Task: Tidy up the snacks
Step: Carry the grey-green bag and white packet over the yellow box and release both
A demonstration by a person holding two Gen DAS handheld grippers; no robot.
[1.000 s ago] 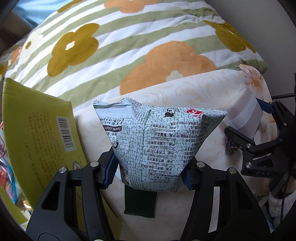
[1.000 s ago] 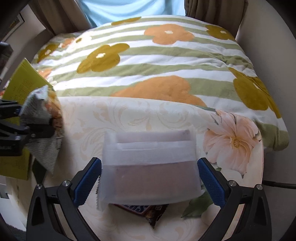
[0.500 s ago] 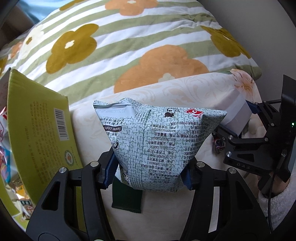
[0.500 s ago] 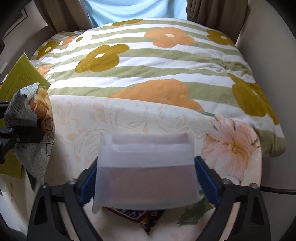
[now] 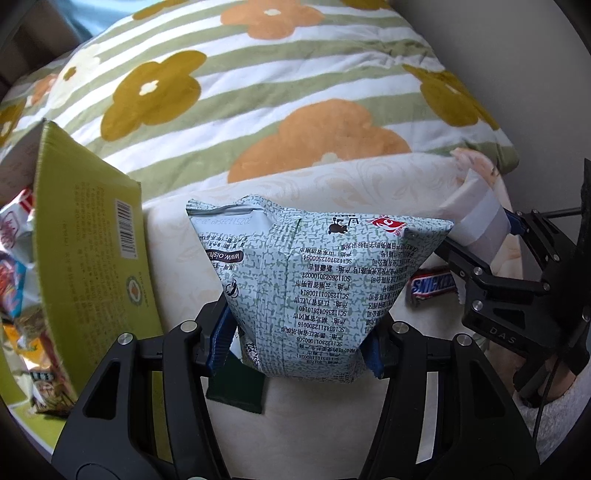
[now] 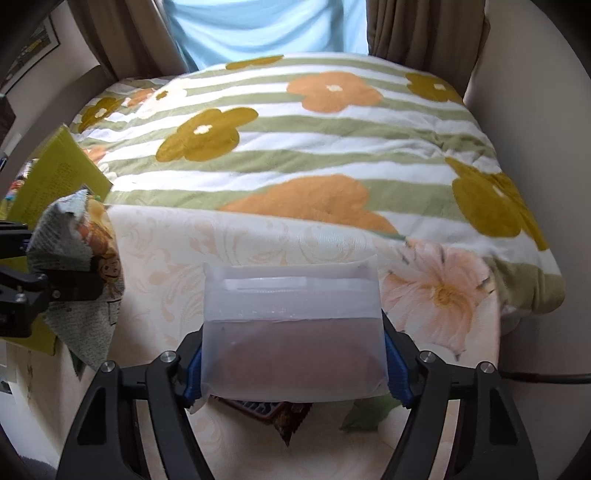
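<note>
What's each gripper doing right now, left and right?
Left gripper: shut on the green-patterned snack bag.
Right gripper: fingers closing on the frosted white pouch, pads already against its sides.

- The bed [image 6: 332, 155] fills most of the room, under a striped green and white blanket [image 6: 369, 125] with big orange and mustard flowers.
- A cream sheet [image 6: 258, 240] with a pale swirl pattern and one peach flower lies over the near end.
- Brown curtains [image 6: 413, 33] hang either side of a light blue one [image 6: 258, 29], daylight coming through it.
- Plain beige wall [image 6: 524, 110] on the right, a framed picture [image 6: 29, 51] on the left wall.
</note>
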